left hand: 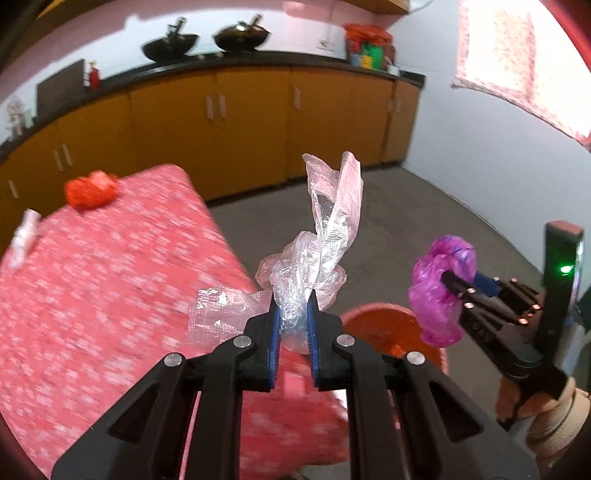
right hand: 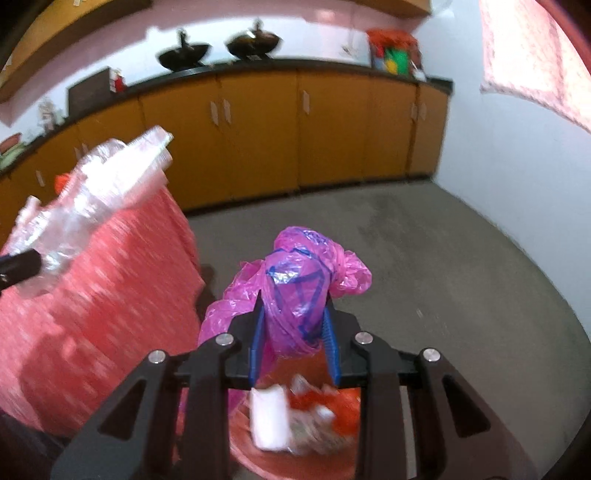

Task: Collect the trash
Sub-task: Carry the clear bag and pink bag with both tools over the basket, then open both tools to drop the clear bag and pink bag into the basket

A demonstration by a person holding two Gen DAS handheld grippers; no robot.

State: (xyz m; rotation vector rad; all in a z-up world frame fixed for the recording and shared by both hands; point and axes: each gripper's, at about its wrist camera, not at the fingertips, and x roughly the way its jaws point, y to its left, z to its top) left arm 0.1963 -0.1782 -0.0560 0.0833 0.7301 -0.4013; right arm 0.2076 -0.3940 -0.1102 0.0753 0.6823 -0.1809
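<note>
My left gripper (left hand: 293, 317) is shut on a crumpled clear plastic wrapper (left hand: 325, 236), held above the edge of the table with the red patterned cloth (left hand: 92, 295). The wrapper also shows at the left of the right wrist view (right hand: 92, 199). My right gripper (right hand: 293, 325) is shut on a crumpled pink plastic bag (right hand: 299, 280) and holds it above an orange bin (right hand: 295, 458) that has paper and wrapper scraps inside. The right gripper with the pink bag (left hand: 439, 291) shows in the left wrist view, over the bin's rim (left hand: 384, 325). A red crumpled wrapper (left hand: 90, 192) and a pale scrap (left hand: 24, 240) lie on the table.
Orange cabinets (left hand: 258, 129) under a dark counter line the far wall, with two black woks (left hand: 240, 35) on top. Grey floor (right hand: 424, 258) lies between the table and the white wall. A patterned curtain (left hand: 524, 62) hangs at the right.
</note>
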